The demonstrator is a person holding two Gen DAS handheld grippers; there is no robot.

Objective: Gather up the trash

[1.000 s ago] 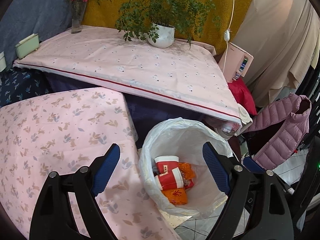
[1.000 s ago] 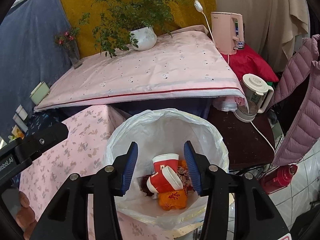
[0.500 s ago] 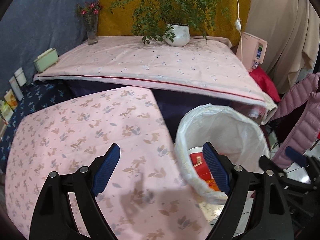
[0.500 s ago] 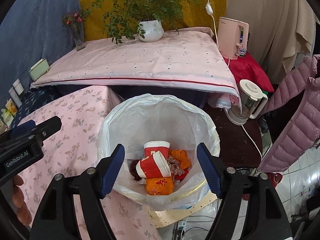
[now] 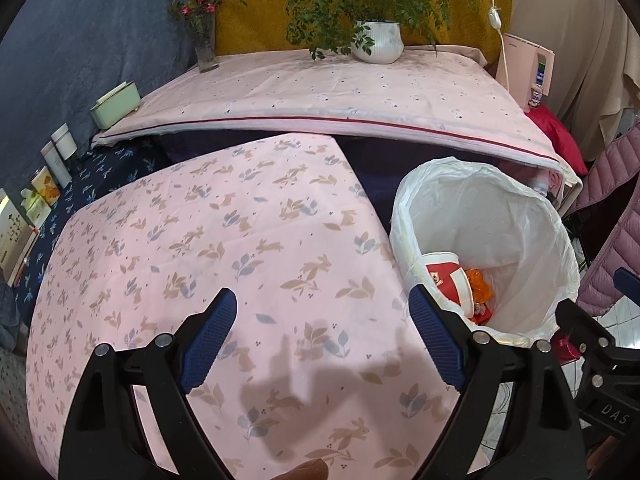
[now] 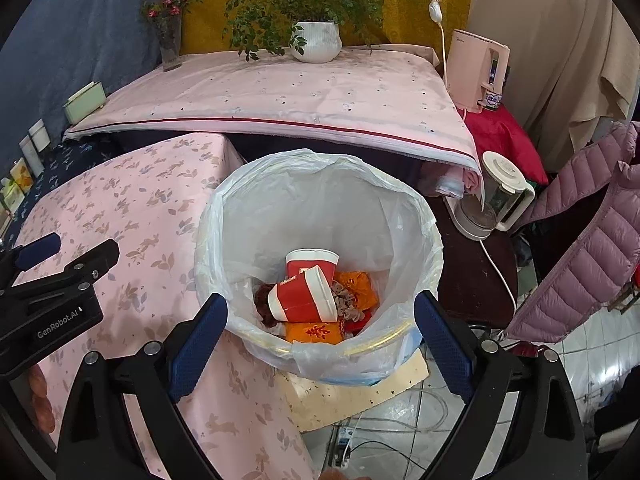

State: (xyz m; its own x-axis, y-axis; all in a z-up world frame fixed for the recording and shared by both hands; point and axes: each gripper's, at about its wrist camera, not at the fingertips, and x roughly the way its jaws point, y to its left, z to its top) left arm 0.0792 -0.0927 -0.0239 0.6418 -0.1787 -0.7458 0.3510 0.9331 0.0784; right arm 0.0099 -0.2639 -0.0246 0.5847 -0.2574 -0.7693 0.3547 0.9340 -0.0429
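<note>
Right gripper (image 6: 320, 336) spread, 2 cups (image 6: 306, 288) hiding trash below

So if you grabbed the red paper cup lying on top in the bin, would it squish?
Probably yes. The red paper cup looks thin-walled and empty, so a hard squeeze would likely crumple it. It seems very light. It lies on its side on loose wrappers, so a push might roll or slide it against the bin liner.

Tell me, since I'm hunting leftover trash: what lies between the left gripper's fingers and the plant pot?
In the left wrist view, only floral tablecloth and the pink bedding lie between the left gripper and the pot.
</note>
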